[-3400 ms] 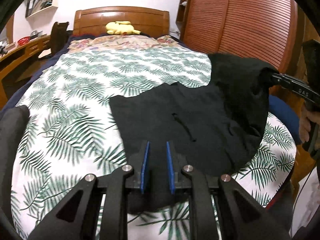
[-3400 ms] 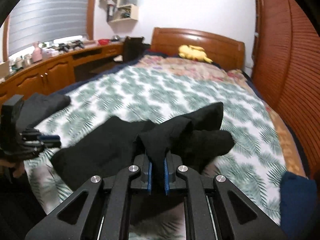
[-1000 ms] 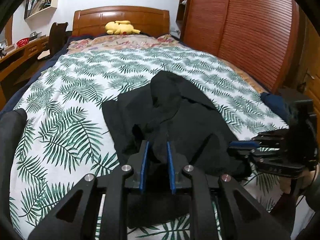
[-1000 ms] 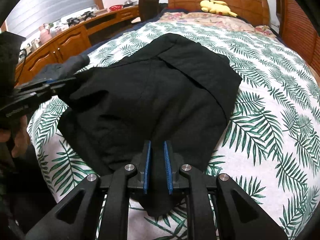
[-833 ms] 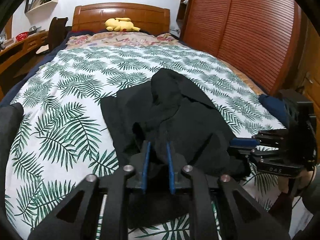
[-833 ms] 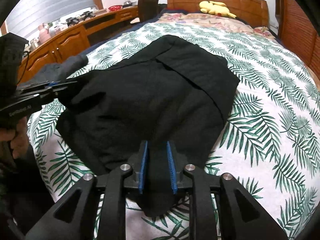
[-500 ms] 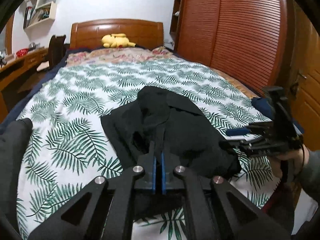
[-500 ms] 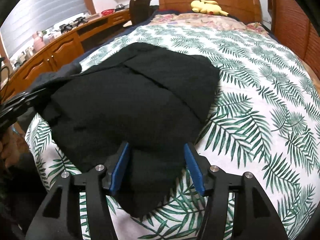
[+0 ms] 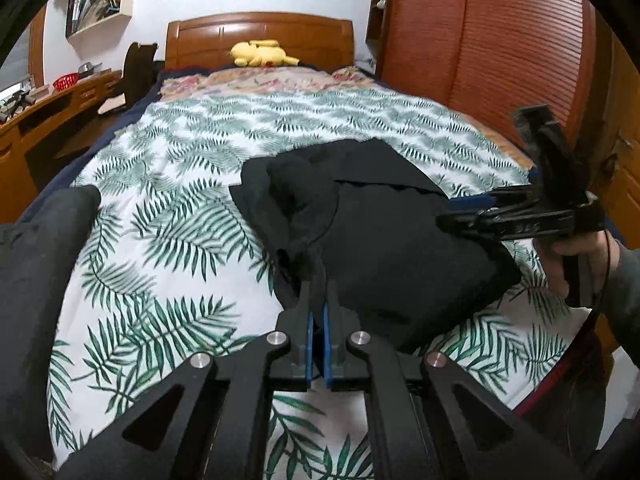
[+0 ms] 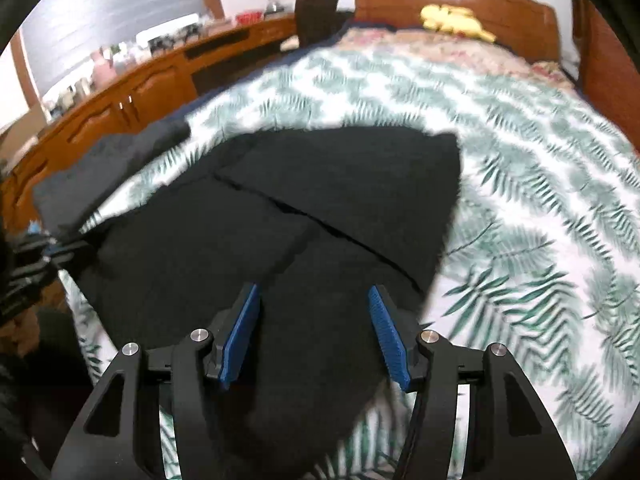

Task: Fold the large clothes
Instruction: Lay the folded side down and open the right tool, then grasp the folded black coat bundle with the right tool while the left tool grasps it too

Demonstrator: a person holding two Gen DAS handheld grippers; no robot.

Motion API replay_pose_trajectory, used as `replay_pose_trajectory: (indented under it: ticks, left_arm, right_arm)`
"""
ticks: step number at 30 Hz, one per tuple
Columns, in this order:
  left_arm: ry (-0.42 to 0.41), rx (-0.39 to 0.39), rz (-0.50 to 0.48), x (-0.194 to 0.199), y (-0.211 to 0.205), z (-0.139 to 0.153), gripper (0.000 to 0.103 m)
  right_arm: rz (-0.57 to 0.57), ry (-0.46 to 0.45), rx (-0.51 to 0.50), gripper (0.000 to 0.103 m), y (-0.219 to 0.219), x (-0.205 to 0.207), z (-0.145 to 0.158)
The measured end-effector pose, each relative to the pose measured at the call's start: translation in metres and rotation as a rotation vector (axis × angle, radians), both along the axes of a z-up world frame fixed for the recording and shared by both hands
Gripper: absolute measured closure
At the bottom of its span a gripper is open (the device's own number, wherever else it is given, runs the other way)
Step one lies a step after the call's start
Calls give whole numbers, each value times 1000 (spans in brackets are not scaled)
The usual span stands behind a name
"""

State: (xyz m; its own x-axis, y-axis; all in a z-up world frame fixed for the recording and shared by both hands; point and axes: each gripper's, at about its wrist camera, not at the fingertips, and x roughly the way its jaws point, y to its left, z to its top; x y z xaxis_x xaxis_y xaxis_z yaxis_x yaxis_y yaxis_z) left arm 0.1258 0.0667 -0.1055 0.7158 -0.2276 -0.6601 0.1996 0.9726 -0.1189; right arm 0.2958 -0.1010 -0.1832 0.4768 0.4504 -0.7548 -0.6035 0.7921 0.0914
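A dark grey garment point(image 9: 36, 248) lies at the bed's left edge. Right of it, the black garment point(image 9: 400, 240) rests folded on the palm-leaf bedspread point(image 9: 180, 224) near the foot of the bed, a flat dark slab with one flap laid over another, its left edge bunched into a rumpled ridge. The left gripper point(image 9: 318, 280) has its jaws together, pinching a thin fold of that bunched edge. At the garment's right side the right gripper point(image 10: 314, 308) has its blue-padded jaws apart, cloth lying between them unpressed. A yellow plush toy point(image 9: 262, 53) sits by the headboard.
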Motion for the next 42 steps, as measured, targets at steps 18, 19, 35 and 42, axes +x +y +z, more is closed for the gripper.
replay_pose_trajectory:
  ticks: [18,19,35,42]
  left_arm:
    - [37,-73,39,-28,3,-5,83]
    - [41,-77,40,-30,3,-6,82]
    - [119,-89,39,-13,0,-35,79]
    - [149,-104,16,-7,-8,-47,78]
  right_arm:
    - [-36,-99,-65,28,-9,67,22]
    - [-46,-93,-69,28,-9,81,21]
    - [-103,28,-72,17,0,176,-5]
    - [-107,79,-60,15,0,182,-16]
